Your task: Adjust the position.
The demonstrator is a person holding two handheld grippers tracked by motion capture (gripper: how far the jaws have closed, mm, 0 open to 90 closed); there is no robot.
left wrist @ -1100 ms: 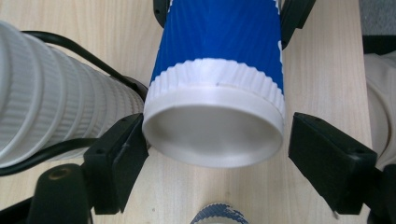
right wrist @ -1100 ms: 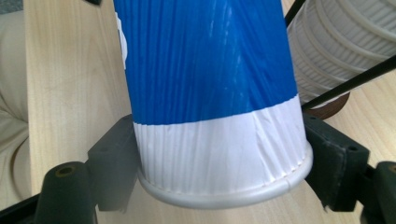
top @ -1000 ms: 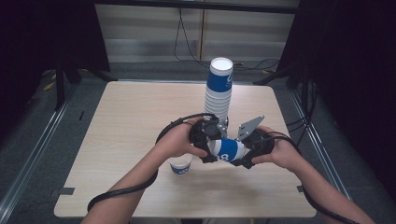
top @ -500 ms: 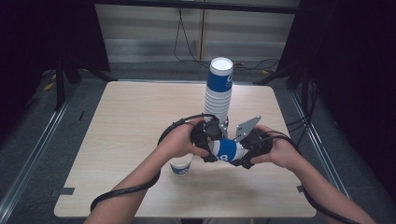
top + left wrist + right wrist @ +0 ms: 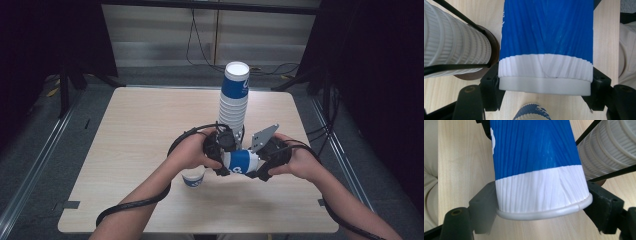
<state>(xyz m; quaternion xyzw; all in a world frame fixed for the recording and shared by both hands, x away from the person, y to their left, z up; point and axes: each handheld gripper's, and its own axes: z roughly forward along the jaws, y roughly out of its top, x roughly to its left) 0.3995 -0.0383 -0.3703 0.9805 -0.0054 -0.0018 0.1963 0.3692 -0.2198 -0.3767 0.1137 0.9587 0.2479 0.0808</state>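
Note:
A blue-and-white ribbed paper cup (image 5: 240, 162) lies level in the air between both grippers. My left gripper (image 5: 222, 156) has just been closing, and its jaws now press on the cup's white base end (image 5: 545, 82). My right gripper (image 5: 263, 162) is shut on the rim end (image 5: 541, 205), one jaw on each side of the rolled lip. A second, smaller blue-and-white cup (image 5: 193, 178) stands on the table under the left hand, and its top edge (image 5: 531, 113) is seen below the held cup.
A tall stack of white ribbed cups (image 5: 233, 102) topped by a blue one stands in a black wire holder just behind the grippers (image 5: 454, 42) (image 5: 604, 152). The light wooden table (image 5: 140, 125) has bare room to the left and in front.
The left hand has edged in against the cup's base end. The right hand and the cup have stayed where they were.

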